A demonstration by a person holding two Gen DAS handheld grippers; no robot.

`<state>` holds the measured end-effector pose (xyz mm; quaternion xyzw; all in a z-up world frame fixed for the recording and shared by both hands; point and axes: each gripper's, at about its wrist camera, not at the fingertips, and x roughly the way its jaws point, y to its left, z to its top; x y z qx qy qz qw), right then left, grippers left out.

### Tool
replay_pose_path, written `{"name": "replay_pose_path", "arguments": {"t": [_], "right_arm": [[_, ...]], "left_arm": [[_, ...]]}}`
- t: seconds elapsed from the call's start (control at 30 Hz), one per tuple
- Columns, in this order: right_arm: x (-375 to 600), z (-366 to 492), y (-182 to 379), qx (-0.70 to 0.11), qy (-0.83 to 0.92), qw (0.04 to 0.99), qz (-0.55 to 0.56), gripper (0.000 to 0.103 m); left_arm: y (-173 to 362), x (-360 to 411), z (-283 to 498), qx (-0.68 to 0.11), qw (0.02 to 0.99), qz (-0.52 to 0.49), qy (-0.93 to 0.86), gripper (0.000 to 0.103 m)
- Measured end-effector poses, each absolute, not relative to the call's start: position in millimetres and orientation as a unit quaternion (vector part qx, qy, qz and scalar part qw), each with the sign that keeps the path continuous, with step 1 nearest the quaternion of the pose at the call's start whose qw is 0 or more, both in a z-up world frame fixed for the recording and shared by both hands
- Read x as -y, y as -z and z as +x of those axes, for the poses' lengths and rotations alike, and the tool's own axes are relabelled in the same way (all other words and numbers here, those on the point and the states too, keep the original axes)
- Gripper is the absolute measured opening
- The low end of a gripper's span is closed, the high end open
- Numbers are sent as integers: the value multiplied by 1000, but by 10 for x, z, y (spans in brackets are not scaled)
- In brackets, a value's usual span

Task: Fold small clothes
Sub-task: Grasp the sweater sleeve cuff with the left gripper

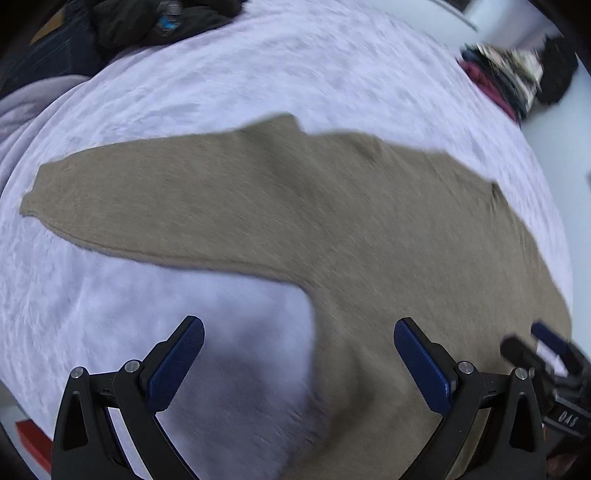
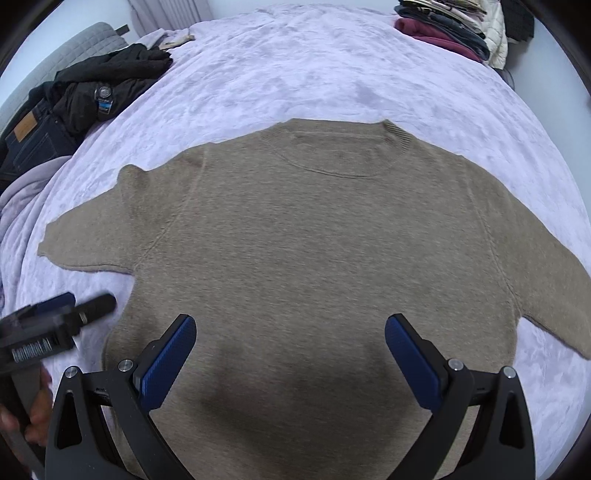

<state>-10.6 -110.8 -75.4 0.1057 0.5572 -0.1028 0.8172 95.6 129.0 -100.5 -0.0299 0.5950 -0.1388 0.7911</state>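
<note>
Lying flat on a plush lavender blanket [image 2: 295, 55], the fuzzy tan sweater [image 2: 314, 240]; left gripper [image 1: 299, 328] and right gripper [image 2: 290, 328] gape wide.

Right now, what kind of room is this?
Probably a bedroom: a tan sweater lies flat on a lilac blanket, with a stack of folded clothes and a heap of dark clothes at its edges.

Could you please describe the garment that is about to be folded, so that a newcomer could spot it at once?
On the lilac bedspread the tan sweater lies flat in the middle, sleeves spread. Unlike the dark clothes heap and folded stack at the far corners, it is single and unfolded.
</note>
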Motion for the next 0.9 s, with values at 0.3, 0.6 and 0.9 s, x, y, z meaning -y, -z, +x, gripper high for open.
{"name": "replay_pose_path", "arguments": {"t": [0.3,0.6,0.9], "right_arm": [[811,43,810,-566,63,815,106,102],[514,158,974,-584,28,803,112,102],[402,127,886,-575,-5,809,124,96]], "left_arm": [[1459,-2974,1641,-552,802,-224,50,103],[1781,-3187,1928,-527,784,-325,43,94],[1475,-3089,1987,-496,819,-283,62,9]]}}
